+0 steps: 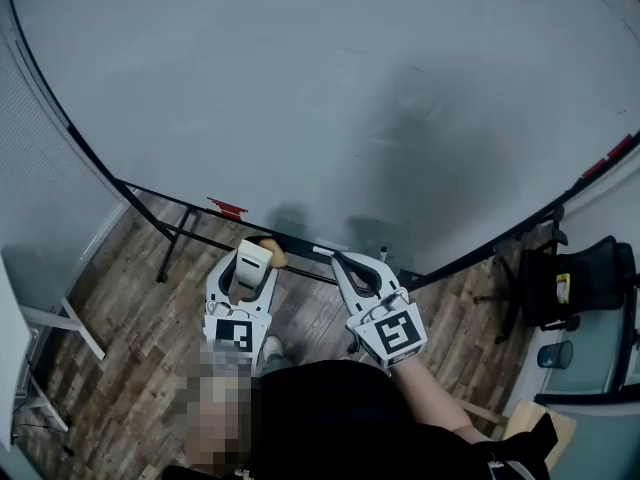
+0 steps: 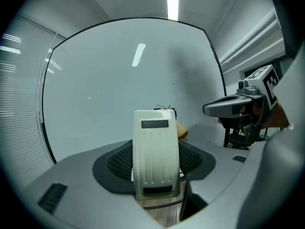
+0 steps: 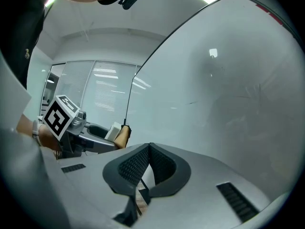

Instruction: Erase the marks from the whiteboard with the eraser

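Note:
The whiteboard (image 1: pixel 300 88) fills the upper head view; its surface looks pale grey with only faint dull smudges (image 1: pixel 440 148). My left gripper (image 1: pixel 252 256) is shut on the cream plastic eraser (image 2: pixel 156 161), which stands upright between the jaws with its tan felt side (image 1: pixel 273 257) toward the board's lower edge. My right gripper (image 1: pixel 340 261) hovers beside it to the right, jaws shut with nothing between them, tips meeting (image 3: pixel 149 147). Both sit just below the board's bottom rail (image 1: pixel 300 243). The right gripper view also shows the eraser (image 3: pixel 114 130) at the left.
The board rests on a black metal stand (image 1: pixel 175 233) over a wood floor. A red piece (image 1: pixel 228 207) sits on the bottom rail. A black office chair (image 1: pixel 575 283) and a blue cup (image 1: pixel 556 354) are at the right. A white table leg (image 1: pixel 65 320) stands at the left.

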A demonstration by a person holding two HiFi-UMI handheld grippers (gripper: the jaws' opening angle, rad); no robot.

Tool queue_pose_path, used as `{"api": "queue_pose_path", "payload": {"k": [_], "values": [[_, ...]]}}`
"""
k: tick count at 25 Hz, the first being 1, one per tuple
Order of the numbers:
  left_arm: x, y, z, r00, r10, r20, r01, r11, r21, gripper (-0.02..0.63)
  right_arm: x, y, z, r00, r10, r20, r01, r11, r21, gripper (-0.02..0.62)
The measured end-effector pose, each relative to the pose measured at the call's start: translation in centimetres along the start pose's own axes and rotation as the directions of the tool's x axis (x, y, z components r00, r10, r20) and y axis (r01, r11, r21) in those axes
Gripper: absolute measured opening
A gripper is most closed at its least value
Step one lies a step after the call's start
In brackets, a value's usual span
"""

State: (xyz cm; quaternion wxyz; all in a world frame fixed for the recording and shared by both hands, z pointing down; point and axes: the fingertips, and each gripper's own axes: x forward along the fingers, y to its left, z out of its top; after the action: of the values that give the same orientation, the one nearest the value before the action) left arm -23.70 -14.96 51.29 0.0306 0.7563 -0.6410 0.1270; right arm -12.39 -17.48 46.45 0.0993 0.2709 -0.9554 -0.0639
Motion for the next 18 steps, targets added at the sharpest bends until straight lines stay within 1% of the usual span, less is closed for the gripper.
{"api": "queue_pose_path", "payload": {"k": [3,6,14,18], "values": [[0.3,0.3,-0.5,1.000,0.002,-0.006,-0.002,1.000,-0.005,0.264,0.3,0.4,0.0,1.000,0.010,0.004,-0.010,1.000,-0.021,0.028],[0.7,0.4,-0.7,1.000,-0.001,-0.006,0.001,1.000,-0.022,0.264,0.4,0.1,-0.3,1.000,0.012,0.000,-0.012,1.000,-0.021,0.028],[1.2,1.4,-0.5,0.999,0.032,0.003,-0.032,0.999,-0.017,0.264,0.7,-0.2,-0.7,1.000,0.026,0.004,-0.026,1.000,-0.017,0.026],[1.5,1.0,-0.3,0.999,0.039,-0.003,-0.039,0.999,-0.016,0.264,0.4,-0.9,-0.9,1.000,0.030,0.006,-0.030,1.000,-0.009,0.028]]}}
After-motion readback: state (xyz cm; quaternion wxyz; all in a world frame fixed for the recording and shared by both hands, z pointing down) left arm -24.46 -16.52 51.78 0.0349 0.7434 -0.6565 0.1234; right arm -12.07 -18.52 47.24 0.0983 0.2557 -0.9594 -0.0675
